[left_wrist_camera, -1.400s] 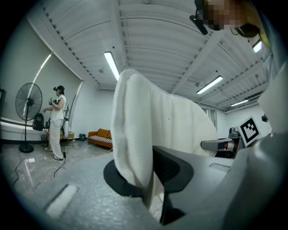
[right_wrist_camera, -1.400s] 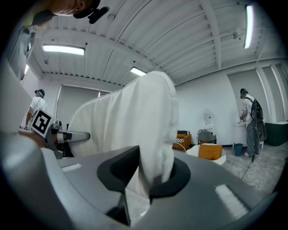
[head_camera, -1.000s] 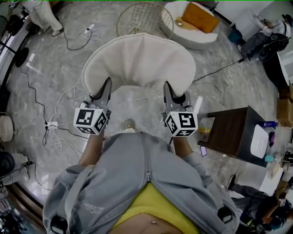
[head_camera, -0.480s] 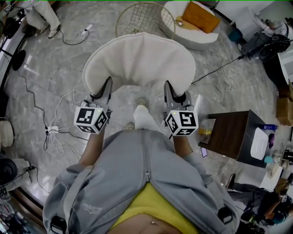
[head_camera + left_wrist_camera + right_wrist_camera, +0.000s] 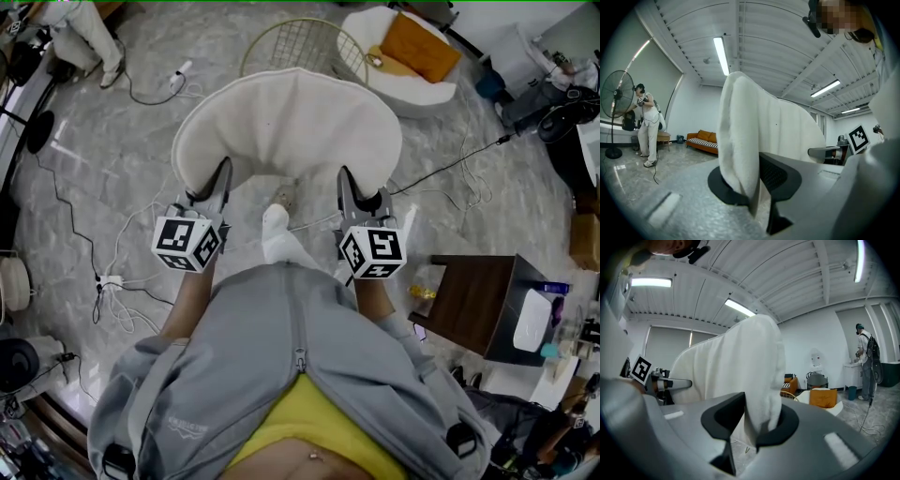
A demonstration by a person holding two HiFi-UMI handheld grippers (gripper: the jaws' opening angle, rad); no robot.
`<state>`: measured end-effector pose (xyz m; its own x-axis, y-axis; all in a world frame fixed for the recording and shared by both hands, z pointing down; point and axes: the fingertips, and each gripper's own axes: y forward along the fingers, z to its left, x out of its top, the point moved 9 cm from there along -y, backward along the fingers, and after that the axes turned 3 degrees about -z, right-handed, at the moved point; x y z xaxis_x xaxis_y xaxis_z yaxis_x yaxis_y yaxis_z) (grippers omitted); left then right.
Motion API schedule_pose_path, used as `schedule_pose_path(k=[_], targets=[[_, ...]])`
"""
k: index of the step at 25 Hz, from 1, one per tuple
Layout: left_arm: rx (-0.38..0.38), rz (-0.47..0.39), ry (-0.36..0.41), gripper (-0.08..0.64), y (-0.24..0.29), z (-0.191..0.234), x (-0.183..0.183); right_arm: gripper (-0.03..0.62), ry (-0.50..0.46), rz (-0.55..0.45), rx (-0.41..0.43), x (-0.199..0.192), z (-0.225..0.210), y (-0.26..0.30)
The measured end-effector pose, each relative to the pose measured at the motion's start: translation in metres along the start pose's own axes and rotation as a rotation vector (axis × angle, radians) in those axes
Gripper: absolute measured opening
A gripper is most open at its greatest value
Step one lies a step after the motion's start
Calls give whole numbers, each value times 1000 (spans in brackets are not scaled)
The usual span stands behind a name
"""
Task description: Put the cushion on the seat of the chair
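Note:
A white fluffy cushion (image 5: 286, 127) hangs in front of me, gripped at its two near corners. My left gripper (image 5: 217, 178) is shut on its left edge, and my right gripper (image 5: 345, 183) is shut on its right edge. In the left gripper view the cushion (image 5: 740, 140) rises out of the pinching jaws of the left gripper (image 5: 757, 187). The right gripper view shows the same: cushion (image 5: 740, 366) clamped in the right gripper (image 5: 757, 425). Beyond the cushion stands a round gold wire chair (image 5: 295, 42), its seat partly hidden by the cushion; the wire chair (image 5: 788, 395) shows small in the right gripper view.
A white round chair (image 5: 412, 89) with an orange pillow (image 5: 417, 47) sits at the back right. A dark wooden side table (image 5: 478, 291) stands to my right. Cables (image 5: 112, 277) trail over the marble floor at left. A person (image 5: 80, 37) stands at the far left, near a fan (image 5: 616, 98).
I have walked forward with the cushion: a foot stepped out beneath it, and the wire chair and white chair have drawn nearer. Both grips are unchanged.

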<state>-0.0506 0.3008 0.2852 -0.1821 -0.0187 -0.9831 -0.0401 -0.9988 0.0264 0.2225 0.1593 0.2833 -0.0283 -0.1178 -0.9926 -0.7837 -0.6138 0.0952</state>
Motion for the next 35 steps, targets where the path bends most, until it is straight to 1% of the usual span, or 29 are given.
schedule_pose_path(k=[3, 6, 11, 15, 20, 23, 27, 35], targets=[[3, 11, -6, 61, 38, 21, -4, 81, 9, 8, -4, -5, -16, 41], [8, 43, -16, 61, 81, 45, -6, 81, 29, 39, -5, -9, -34, 89], [13, 80, -33, 61, 157, 91, 3, 81, 32, 71, 0, -1, -61, 171], [-4, 95, -39, 61, 216, 127, 7, 81, 37, 78, -19, 3, -79, 228], [-40, 120, -49, 62, 277, 157, 6, 81, 49, 100, -51, 4, -102, 280], [-65, 134, -66, 63, 312, 172, 1, 81, 49, 116, -75, 3, -115, 305], [-100, 157, -73, 63, 345, 184, -8, 81, 56, 131, -112, -4, -128, 323], [-193, 231, -51, 62, 387, 187, -8, 81, 116, 145, -204, -14, -140, 326]])
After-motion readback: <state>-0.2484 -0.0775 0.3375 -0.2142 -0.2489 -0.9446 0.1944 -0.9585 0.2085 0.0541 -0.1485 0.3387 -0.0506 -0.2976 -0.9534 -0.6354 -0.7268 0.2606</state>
